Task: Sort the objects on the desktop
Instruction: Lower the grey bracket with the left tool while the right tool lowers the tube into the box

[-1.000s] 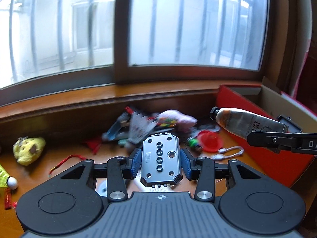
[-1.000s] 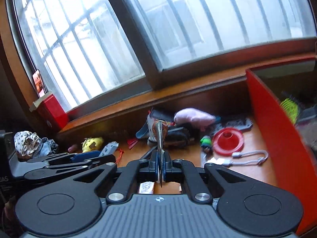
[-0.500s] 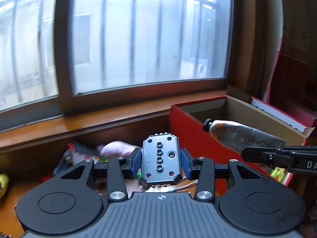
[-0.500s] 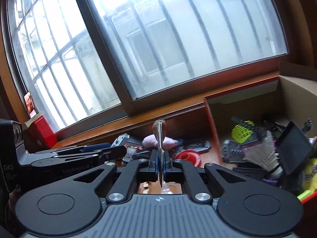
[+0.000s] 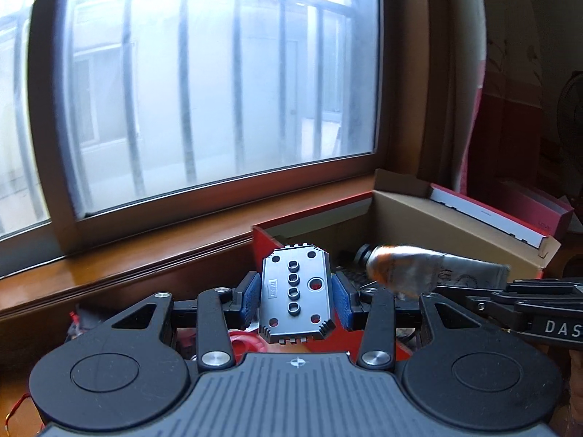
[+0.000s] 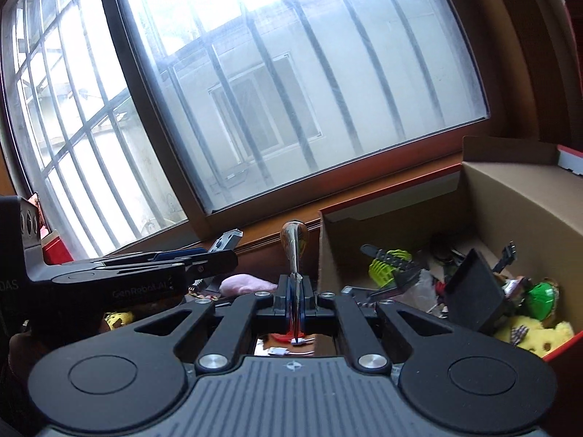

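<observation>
Both loads have swung from the table to the red box (image 6: pixel 517 196) at three o'clock: my left hand-held gripper (image 5: pixel 296 300) clamps the grey plate (image 5: pixel 296 295), my right hand-held gripper (image 6: pixel 296 300) pinches the squeezed tube (image 5: pixel 411 267) (flat end), so next I judge lowering inside before releasing.

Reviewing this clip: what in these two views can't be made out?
- Print on the tube: motion-blurred in the left wrist view; edge-on in the right wrist view.
- Desk clutter: mostly hidden behind both gripper bodies.
- Floor of the red box: covered by toys; its right side is cut off by the frame edge.
</observation>
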{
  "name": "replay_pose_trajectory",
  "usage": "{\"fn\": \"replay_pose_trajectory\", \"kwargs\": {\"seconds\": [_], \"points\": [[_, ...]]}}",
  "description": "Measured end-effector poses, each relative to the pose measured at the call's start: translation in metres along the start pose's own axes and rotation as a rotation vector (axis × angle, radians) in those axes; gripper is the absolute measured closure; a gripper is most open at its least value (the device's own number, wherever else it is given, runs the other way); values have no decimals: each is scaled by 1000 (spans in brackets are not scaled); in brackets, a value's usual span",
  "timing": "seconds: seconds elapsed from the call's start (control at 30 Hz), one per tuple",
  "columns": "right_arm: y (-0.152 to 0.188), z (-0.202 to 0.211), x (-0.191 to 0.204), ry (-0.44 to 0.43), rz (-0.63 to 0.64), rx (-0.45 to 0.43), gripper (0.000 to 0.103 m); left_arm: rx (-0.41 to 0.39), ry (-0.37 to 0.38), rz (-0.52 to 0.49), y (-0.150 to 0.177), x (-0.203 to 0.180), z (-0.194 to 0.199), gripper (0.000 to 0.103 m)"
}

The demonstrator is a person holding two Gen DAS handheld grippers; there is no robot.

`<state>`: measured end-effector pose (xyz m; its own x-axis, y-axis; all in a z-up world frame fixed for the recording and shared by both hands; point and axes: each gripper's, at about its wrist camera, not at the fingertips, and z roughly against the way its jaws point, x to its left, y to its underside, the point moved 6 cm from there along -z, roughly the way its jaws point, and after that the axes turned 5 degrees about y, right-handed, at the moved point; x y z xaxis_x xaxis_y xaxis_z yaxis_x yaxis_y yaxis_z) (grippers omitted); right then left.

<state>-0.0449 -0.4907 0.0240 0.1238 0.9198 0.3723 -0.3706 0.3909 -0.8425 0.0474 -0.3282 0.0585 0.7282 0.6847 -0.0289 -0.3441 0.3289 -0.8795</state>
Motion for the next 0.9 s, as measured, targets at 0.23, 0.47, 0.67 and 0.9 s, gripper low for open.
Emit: {"fn": "replay_pose_trajectory", "kwargs": {"seconds": [0.23,0.47,0.67,0.9], "points": [[-8,4,-32,12,-1,-15,98,9,31,-24,-8,-36,-23,60],[-16,10,-66,16,-5,-22,98,38,45,-26,-9,-67,-48,60],[-27,16,-96,30,-13,-35,98,46,51,-32,-12,-87,-62,60],[-35,20,-123,45,-21,-40,98,50,57,-41,-16,-105,-72,60]]}}
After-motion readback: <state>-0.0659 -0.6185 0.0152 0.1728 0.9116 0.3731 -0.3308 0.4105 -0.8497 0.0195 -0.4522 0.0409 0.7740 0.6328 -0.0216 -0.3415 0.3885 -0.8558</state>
